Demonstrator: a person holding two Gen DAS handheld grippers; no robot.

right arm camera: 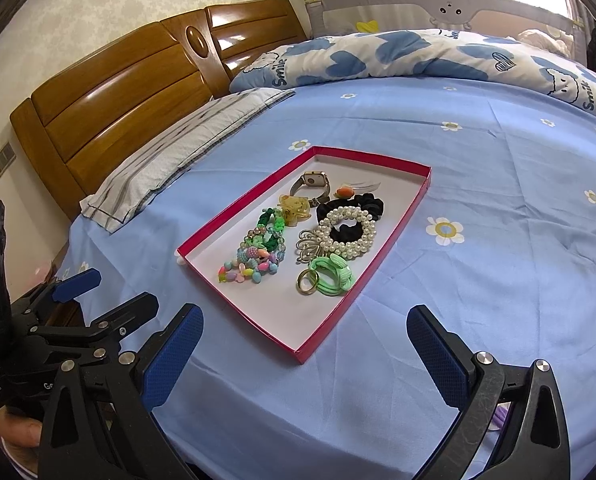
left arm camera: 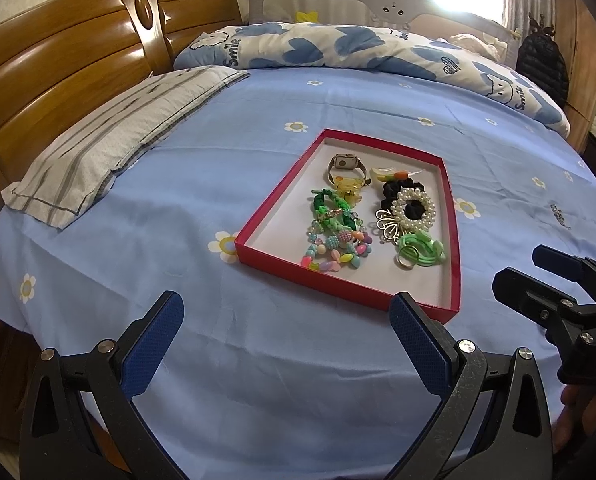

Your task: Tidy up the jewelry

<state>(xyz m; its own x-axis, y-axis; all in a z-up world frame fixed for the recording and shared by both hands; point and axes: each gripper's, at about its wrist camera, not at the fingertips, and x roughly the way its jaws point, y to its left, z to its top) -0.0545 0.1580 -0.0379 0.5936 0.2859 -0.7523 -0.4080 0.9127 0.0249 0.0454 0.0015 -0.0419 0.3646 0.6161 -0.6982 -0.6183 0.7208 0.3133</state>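
Both tools hover low over the bed [left arm camera: 257, 360], empty and spread wide. The left hand-held gripper [left arm camera: 285, 344] has its blue pads released, and the red tray [left arm camera: 350, 286] sits just ahead of it, a little to its right, the near corner close to its right finger. The right hand-held gripper [right arm camera: 304, 344] is also parted, gripping nothing; the tray lies ahead and slightly left of it. Inside the tray: a watch [left arm camera: 344, 164] at the far end, a pearl scrunchie [left arm camera: 414, 210] toward the right, a pile of coloured bead bracelets [left arm camera: 334, 240] on the left, a green hair tie [left arm camera: 422, 250] nearest. A small sparkly piece [left arm camera: 560, 216] lies on the sheet, well off to the tray's right.
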